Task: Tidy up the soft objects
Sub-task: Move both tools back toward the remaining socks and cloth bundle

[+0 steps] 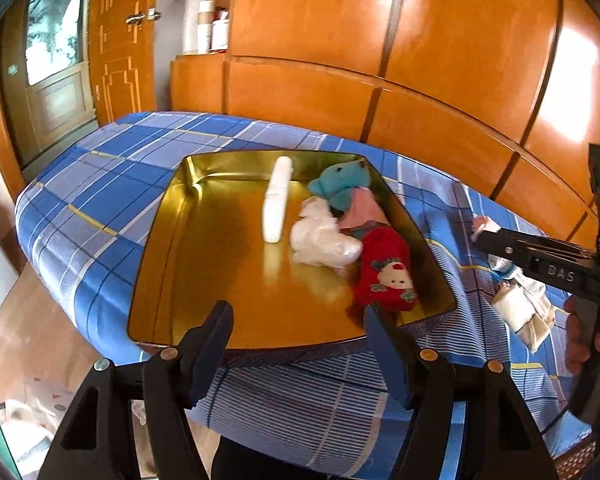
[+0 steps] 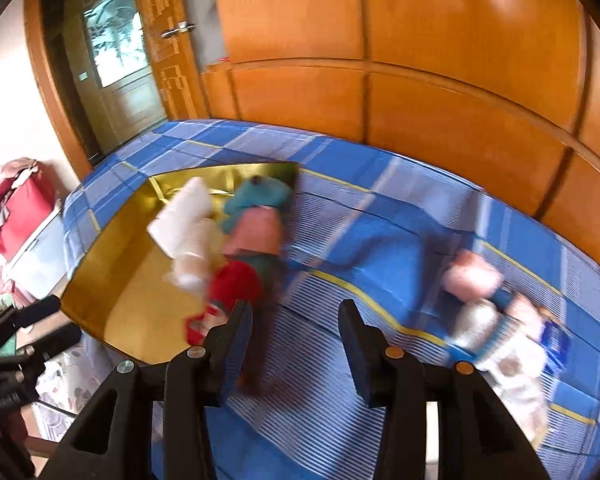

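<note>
Sitting on a bed covered by a blue plaid sheet with white and yellow lines (image 1: 100, 208), a shallow gold-coloured metal tray (image 1: 172, 264) is the landmark here, and most of the soft things already lie inside it. A white rolled cloth tube (image 1: 277, 200) rests near the tray's far wall, roughly mid-width. Along the tray's right side a teal plush toy (image 1: 342, 184) lies at the far corner, a pink fabric piece (image 1: 362, 210) just in front of it, a fluffy white plush toy (image 1: 320, 236) beside that toward the tray's middle, and a red sock with a small bear face (image 1: 386, 270) nearest the tray's near right corner. Off the tray to its right, well apart on the sheet, lies a loose cluster of pale pink, white and light-blue soft items (image 2: 496, 320), blurred in the right wrist view. The left gripper (image 1: 298, 326) hovers over the tray's near edge with its jaws standing apart and nothing between them. The right gripper (image 2: 296, 320) hangs over the bare sheet just right of the tray's near right corner, its jaws partly parted and likewise holding nothing.
</note>
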A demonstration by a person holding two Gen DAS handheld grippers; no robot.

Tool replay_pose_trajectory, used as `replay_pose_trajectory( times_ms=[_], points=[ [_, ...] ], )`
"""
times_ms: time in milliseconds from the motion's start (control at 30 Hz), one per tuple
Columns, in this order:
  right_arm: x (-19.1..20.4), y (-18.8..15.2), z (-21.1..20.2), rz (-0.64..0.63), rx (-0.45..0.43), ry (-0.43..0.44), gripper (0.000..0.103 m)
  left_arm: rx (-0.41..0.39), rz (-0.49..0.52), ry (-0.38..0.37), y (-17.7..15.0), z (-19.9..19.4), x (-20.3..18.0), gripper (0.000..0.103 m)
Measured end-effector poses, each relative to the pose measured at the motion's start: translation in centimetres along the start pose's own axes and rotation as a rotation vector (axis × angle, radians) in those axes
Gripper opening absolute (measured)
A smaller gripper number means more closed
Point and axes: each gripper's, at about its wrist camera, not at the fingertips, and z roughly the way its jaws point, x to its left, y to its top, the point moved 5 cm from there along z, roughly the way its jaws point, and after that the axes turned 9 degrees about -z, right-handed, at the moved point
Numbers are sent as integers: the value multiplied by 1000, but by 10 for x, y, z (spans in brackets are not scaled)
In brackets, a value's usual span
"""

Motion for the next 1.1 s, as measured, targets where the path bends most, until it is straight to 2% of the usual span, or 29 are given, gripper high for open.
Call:
replay_pose_trajectory(
  times_ms=[367, 533, 600, 667, 767, 900, 1033, 1100],
  points=[
    [-134, -64, -61, 186, 0, -237, 45, -3, 139, -66, 2, -2, -57, 69],
    [-202, -113, -81, 370, -9, -362, 45, 7, 236, -120, -1, -1, -98, 69],
    [-222, -124, -86, 478, -15, -370, 45, 10, 286, -145, -4, 0, -121, 69],
    [-236, -127, -93, 548, -53, -379, 45, 26, 324, -179, -8, 1, -141, 69],
    [-244, -130, -100, 587, -80, -366, 45, 67, 367, -246, -16, 6, -174, 68],
    [-241, -127, -97, 578, -73, -346, 45, 181, 391, -324, -35, 26, -214, 68],
    [-230, -121, -94, 532, -71, -348, 45, 318, 360, -339, -56, 55, -243, 68],
    [-228, -120, -95, 519, -80, -350, 45, 358, 339, -329, -64, 67, -253, 68]
  ],
)
